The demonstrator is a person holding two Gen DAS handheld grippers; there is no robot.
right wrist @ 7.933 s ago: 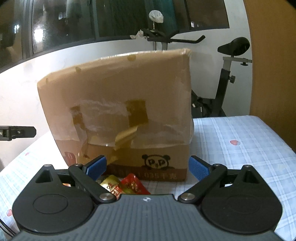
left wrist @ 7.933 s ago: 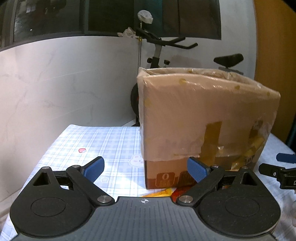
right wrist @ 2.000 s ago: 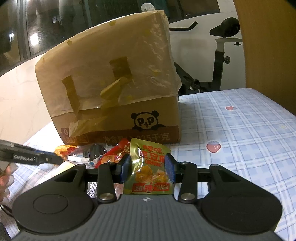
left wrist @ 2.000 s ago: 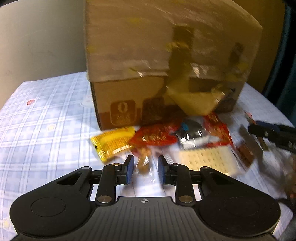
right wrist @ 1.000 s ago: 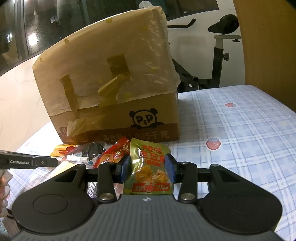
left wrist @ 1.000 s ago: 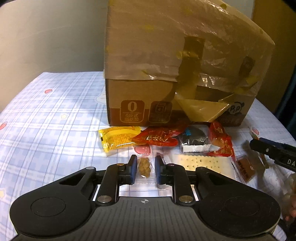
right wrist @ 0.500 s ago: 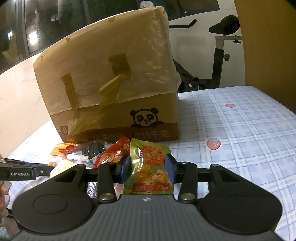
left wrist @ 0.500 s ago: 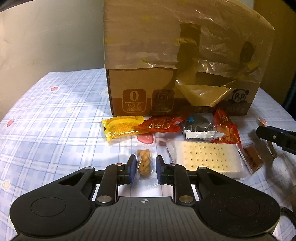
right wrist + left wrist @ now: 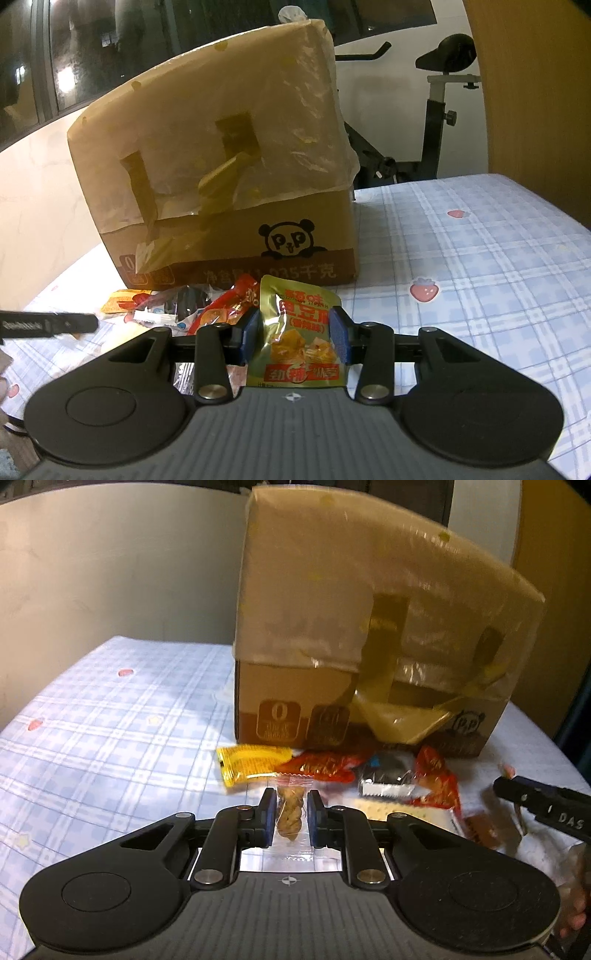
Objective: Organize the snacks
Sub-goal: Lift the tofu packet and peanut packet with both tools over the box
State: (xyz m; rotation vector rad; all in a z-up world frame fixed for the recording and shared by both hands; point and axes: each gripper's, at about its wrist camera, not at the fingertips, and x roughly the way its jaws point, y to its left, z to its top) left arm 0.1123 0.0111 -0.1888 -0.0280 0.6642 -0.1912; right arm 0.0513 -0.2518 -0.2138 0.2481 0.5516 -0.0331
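Observation:
My left gripper (image 9: 290, 805) is shut on a small clear packet of brown twisted snack (image 9: 290, 812) and holds it above the tablecloth. My right gripper (image 9: 294, 330) is shut on a gold pouch with red Chinese print (image 9: 297, 341). A pile of snacks lies in front of the cardboard box (image 9: 369, 646): a yellow packet (image 9: 253, 763), a red packet (image 9: 321, 768), a dark packet (image 9: 388, 777), another red packet (image 9: 437, 782) and a cracker pack (image 9: 417, 812). The box also shows in the right wrist view (image 9: 229, 177).
The table has a blue checked cloth (image 9: 110, 720) with strawberry prints. The tall box is wrapped in plastic and tape. An exercise bike (image 9: 436, 122) stands behind the table. A wooden panel (image 9: 535, 92) is at the right.
My left gripper has lifted with the twisted snack packet and tilted up toward the box. My right gripper keeps its hold on the gold pouch and has barely moved.

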